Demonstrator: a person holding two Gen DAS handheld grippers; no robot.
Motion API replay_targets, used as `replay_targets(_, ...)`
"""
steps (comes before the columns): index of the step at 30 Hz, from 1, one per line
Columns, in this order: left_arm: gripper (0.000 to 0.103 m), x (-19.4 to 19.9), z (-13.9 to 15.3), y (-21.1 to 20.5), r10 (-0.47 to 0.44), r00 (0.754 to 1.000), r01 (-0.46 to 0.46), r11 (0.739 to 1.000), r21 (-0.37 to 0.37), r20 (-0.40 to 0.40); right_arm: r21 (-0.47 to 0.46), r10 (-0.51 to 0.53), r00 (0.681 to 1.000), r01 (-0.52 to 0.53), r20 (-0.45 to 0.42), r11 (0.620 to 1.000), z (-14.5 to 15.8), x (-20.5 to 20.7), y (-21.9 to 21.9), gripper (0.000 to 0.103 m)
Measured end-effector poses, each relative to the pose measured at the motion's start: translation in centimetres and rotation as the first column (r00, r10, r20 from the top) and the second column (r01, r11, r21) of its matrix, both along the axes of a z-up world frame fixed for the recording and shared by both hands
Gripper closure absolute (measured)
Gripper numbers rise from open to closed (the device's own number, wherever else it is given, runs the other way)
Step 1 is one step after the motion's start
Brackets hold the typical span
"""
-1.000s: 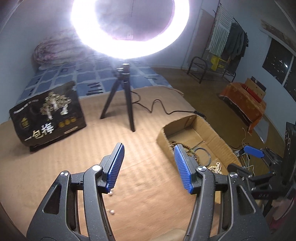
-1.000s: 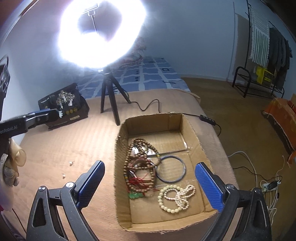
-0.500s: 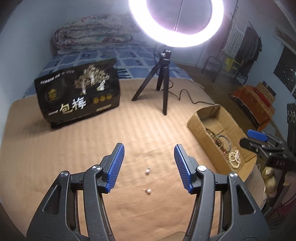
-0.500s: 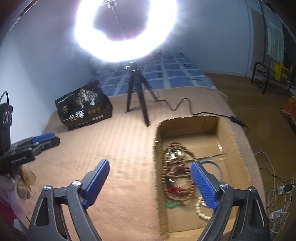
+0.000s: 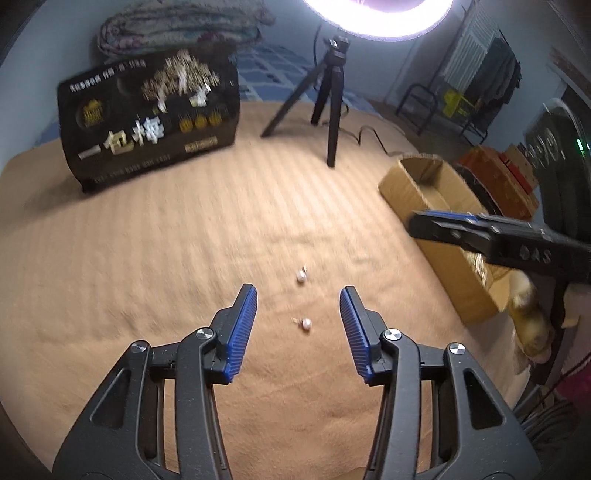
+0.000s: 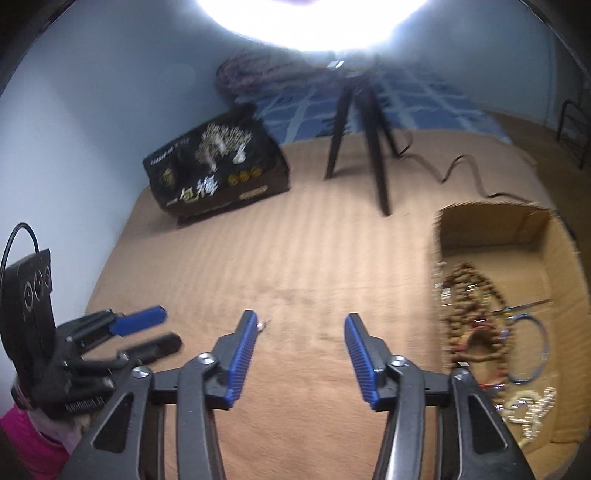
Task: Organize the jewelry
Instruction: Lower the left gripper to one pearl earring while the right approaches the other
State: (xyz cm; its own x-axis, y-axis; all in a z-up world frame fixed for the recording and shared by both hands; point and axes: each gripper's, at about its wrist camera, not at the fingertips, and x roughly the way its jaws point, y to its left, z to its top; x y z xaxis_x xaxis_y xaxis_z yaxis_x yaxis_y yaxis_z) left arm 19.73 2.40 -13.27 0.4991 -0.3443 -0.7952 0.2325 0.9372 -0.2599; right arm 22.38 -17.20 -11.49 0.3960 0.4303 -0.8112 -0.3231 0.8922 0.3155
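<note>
The right gripper (image 6: pixel 299 317) hangs with its blue-padded fingers (image 6: pixel 242 354) spread wide over a tan ribbed blanket (image 6: pixel 295 251), nothing between them. To its right, an open cardboard box (image 6: pixel 491 225) holds brown bead strands (image 6: pixel 476 321), a blue bangle (image 6: pixel 530 350) and a pale bead bracelet (image 6: pixel 528 410); the left gripper (image 6: pixel 147 328) reaches in from the left edge. Behind stand a black printed bag (image 6: pixel 218 170) and a tripod (image 6: pixel 369 136) under a glaring ring light (image 6: pixel 314 22).

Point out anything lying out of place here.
Two small white pearl earrings lie loose on the tan ribbed blanket, outside the open cardboard box holding the other jewelry. The nearer one sits between the open left gripper's blue pads.
</note>
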Motion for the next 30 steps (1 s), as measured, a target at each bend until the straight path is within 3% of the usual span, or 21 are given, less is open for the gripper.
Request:
replay_targets(8,0.070,-0.5,-3.1,-1.7,-0.072,0.996,0.074,0.997,0.035,-0.060,0.029,0.059,0.994,-0.056,-0.097,0.998,-3.6,1.0,3.3,0.071)
replay_targets(13,0.070,-0.1,-4.3,-1.6,-0.069,0.994,0.071,0.997,0.023,-0.081,0.039,0.065,0.989,-0.061,-0.129,0.997,-5.3,1.6,4.6,0.076)
replay_targets(30,0.073,0.6,-5.9,-2.2,-0.090,0.992,0.094,0.995,0.044,-0.089,0.015,0.077,0.986,-0.076,-0.150,0.997,-8.1,3.3,7.2,0.080)
